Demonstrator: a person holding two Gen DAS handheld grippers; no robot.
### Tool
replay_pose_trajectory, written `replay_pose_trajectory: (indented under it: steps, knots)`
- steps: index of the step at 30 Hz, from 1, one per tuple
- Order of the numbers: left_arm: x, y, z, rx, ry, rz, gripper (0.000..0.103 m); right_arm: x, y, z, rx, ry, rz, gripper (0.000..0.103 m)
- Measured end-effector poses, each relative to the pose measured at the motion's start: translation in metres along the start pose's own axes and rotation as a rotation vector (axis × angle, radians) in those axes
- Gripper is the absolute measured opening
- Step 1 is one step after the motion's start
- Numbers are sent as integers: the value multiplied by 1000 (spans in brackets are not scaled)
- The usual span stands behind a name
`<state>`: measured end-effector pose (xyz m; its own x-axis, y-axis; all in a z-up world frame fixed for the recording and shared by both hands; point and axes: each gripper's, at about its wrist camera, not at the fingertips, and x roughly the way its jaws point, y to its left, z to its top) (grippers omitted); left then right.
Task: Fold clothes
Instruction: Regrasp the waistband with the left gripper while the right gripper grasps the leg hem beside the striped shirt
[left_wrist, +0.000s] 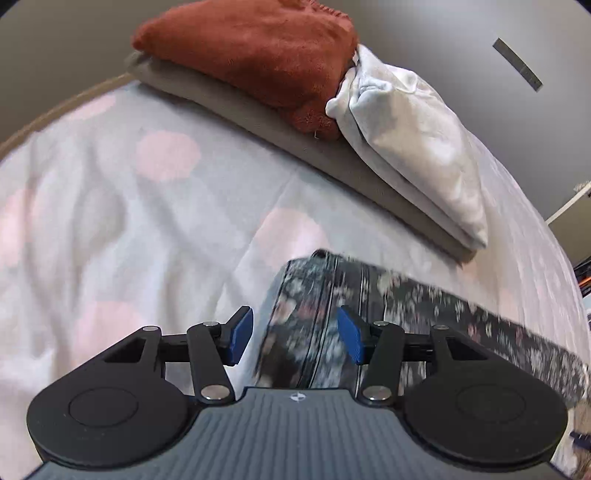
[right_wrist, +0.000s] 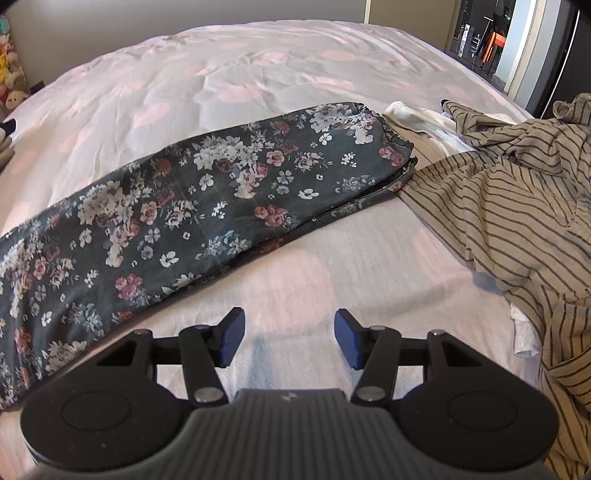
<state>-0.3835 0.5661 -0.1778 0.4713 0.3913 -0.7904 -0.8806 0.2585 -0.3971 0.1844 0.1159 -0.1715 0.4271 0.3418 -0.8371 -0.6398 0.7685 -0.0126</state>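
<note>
My left hand-held gripper stood released over the floral garment, lower centre; my right hand-held gripper stood released above the bed.

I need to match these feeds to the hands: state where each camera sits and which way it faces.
Left wrist: on the left gripper, aimed down over the floral garment toward the folded stack; only its open blue pads show.
Right wrist: on the right gripper, aimed down across the bed, striped shirt at right; jaws open, empty.
Shared: floral garment, bed.
</note>
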Motion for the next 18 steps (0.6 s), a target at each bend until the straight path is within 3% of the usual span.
replay_pose_trajectory:
  steps: [3, 4, 5, 6, 7, 12, 18]
  knots:
    - [23, 2, 2, -36, 1, -21, 48, 2, 3, 1, -9, 11, -17, 57]
    - [27, 2, 2, -38, -14, -23, 43, 3, 4, 1, -13, 16, -24, 57]
    - [27, 0, 0, -19, -35, -26, 36, 4, 6, 1, -19, 21, -31, 57]
    - [26, -4, -1, 8, -58, -32, 19, 4, 7, 2, -26, 26, -37, 57]
    - [23, -8, -3, 34, -84, -34, 16, 5, 9, 2, -33, 31, -42, 57]
    - [3, -26, -2, 96, -196, -42, 12, 12, 10, 4, -36, 66, -46, 57]
    - [32, -33, 5, 120, -73, 89, 14, 13, -4, 11, 73, 73, 19, 57]
